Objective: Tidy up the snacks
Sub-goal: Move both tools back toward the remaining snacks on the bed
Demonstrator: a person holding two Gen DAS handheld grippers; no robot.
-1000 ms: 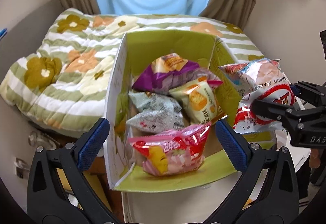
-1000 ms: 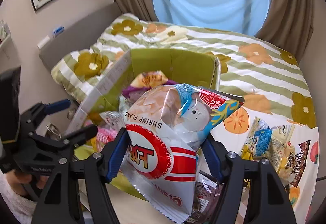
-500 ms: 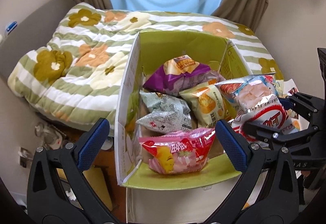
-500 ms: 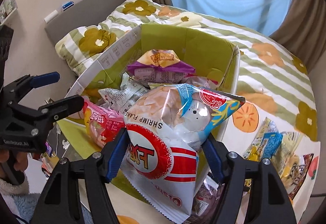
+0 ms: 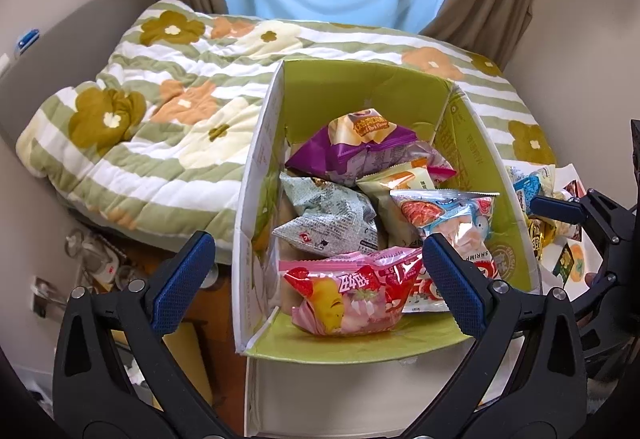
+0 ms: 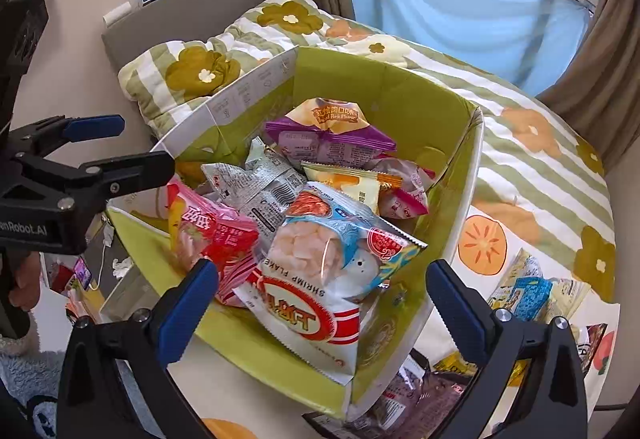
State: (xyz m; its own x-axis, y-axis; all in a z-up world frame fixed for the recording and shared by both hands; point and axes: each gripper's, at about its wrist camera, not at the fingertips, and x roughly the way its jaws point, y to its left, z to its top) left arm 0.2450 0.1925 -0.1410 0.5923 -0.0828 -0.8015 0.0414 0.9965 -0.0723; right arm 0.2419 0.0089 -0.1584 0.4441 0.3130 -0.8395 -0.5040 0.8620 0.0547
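Observation:
A green-lined cardboard box (image 5: 368, 87) (image 6: 448, 199) sits on the bed and holds several snack bags. The shrimp flake bag (image 6: 328, 271) (image 5: 452, 223) lies in the box at its near right, on the other bags. A pink-red bag (image 5: 348, 291) (image 6: 208, 235), a grey bag (image 5: 332, 219) and a purple bag (image 5: 352, 147) (image 6: 328, 135) lie beside it. My right gripper (image 6: 320, 303) is open just above the shrimp flake bag, not touching it. My left gripper (image 5: 316, 279) is open and empty at the box's near edge.
More loose snack packets (image 6: 532, 291) (image 5: 536, 191) lie on the bed to the right of the box. A floral striped quilt (image 5: 160, 111) covers the bed. Clutter sits on the floor at the left (image 5: 92, 263). Curtains and a window are behind.
My right gripper carried the shrimp flake bag leftward over the box, opened and let it go; the bag now lies in the box. My left gripper stayed open.

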